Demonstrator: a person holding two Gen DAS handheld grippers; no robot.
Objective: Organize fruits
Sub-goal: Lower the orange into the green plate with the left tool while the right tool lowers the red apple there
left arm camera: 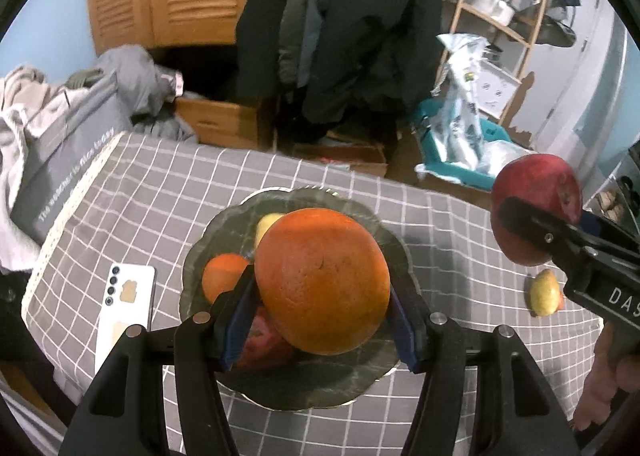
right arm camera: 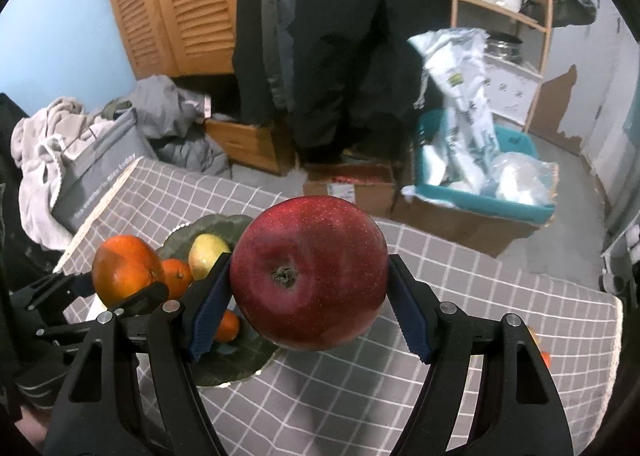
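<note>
Left gripper (left arm camera: 322, 320) jaws clamp a large orange (left arm camera: 322, 281) at its widest girth; right gripper (right arm camera: 308, 306) jaws likewise grip the apple (right arm camera: 309, 272). Both firm, smooth-skinned, likely bruisable.

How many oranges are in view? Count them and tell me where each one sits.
3. A large orange is clamped in the left gripper above the plate; one smaller orange and another lie on the plate. More may be hidden.

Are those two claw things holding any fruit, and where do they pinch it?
Left gripper clamps a large orange by its sides; right gripper clamps a red apple likewise.
</note>
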